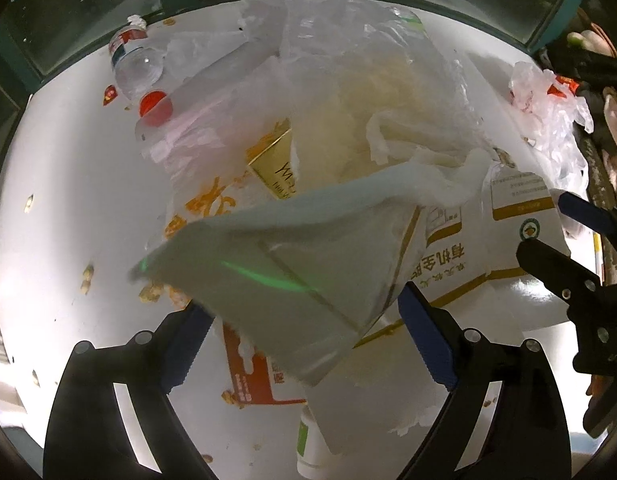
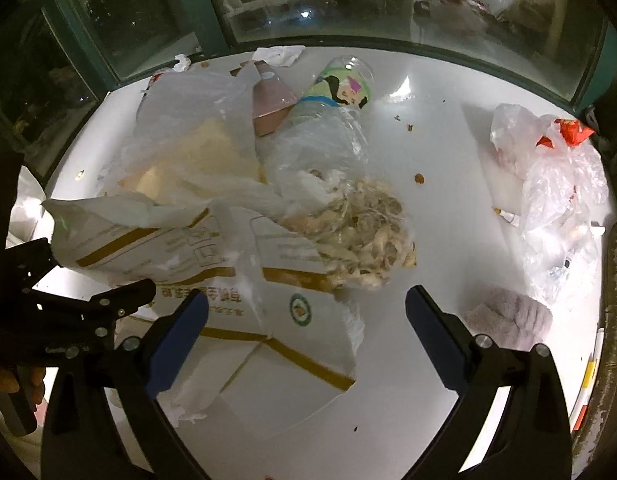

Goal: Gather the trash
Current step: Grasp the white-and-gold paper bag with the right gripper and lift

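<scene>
A heap of trash lies on the white table (image 2: 448, 152): a torn white-and-gold carton (image 2: 244, 280), a clear bag of food scraps (image 2: 360, 232), a squashed plastic bottle (image 2: 332, 96) and thin plastic bags. My left gripper (image 1: 308, 344) is open, with a raised flap of the carton (image 1: 276, 276) between its fingers; I cannot tell whether they touch it. A white tissue (image 1: 436, 180) drapes over the flap. My right gripper (image 2: 306, 332) is open and empty above the flattened carton. It also shows at the right edge of the left wrist view (image 1: 556, 232).
A water bottle with a red cap (image 1: 136, 68) lies at the far left. A crumpled clear bag with a red wrapper (image 2: 548, 172) sits at the right, a grey fuzzy lump (image 2: 512, 316) near it. Crumbs dot the table. Windows (image 2: 308, 0) bound the far edge.
</scene>
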The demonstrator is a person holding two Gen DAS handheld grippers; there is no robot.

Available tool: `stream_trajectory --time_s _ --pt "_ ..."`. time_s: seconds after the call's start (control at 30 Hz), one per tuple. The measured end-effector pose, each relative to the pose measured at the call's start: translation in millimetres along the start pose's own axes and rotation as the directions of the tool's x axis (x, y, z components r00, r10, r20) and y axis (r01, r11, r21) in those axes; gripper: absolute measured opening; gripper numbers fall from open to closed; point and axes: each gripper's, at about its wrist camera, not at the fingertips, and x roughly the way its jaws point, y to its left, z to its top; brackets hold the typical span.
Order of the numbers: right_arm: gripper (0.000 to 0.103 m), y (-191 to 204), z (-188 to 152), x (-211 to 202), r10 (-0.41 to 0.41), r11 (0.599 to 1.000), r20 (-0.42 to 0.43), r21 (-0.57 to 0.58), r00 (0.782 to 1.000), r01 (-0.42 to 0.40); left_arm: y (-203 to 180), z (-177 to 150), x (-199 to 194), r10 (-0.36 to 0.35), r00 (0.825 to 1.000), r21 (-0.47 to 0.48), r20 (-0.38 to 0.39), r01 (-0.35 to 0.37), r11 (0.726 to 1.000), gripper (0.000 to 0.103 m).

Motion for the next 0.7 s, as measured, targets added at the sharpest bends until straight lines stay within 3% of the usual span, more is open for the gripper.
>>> stream_trajectory --time_s 0.03,0.1,0.27,0.33,0.37,0.47,0.53,0.7 --pt "0.077 -1.4 0.3 1.4 0.007 1.0 -0.004 0.001 1.0 -0.007 -1.4 1.0 0.8 -0.001 1.0 0.005 -0.002 0.001 1.0 0.089" --pt "0.067 -4.1 1.5 7.5 0.024 1.0 -0.028 0.004 0.999 -0.024 -5.5 2.8 4.1 -0.018 1.0 0.016 -0.016 0.019 1.0 0.081" --pt "0.063 -12.6 0.5 15.3 0.058 0.997 -0.049 0.053 0.997 -0.056 -13.8 5.8 13.1 -0.059 0.996 0.044 -0.063 0.061 0.997 0.057" --pt "0.048 -14.1 -0.4 17.4 0.104 0.992 -0.061 0.071 0.993 -0.1 -17.3 4.2 13.7 -0.089 0.994 0.054 -0.064 0.093 0.994 0.051" --pt "0.046 -13.5 -1.7 19.2 0.132 0.989 -0.075 0.077 0.988 -0.126 -17.4 4.3 13.2 -0.098 0.993 0.055 -0.064 0.102 0.993 0.05" --pt "0.03 -9.7 -6.0 17.8 0.144 0.988 -0.083 0.065 0.986 -0.139 -16.5 1.2 11.9 -0.114 0.992 0.043 -0.056 0.117 0.992 0.045" --pt "0.012 -9.9 -7.9 15.0 0.154 0.986 -0.084 0.072 0.984 -0.148 -13.1 1.7 11.9 -0.128 0.989 0.04 -0.074 0.131 0.991 0.039" --pt "0.006 -11.0 -15.2 6.0 0.218 0.973 -0.093 0.101 0.971 -0.209 -13.4 -6.9 9.4 -0.133 0.984 0.083 -0.117 0.143 0.986 0.021"
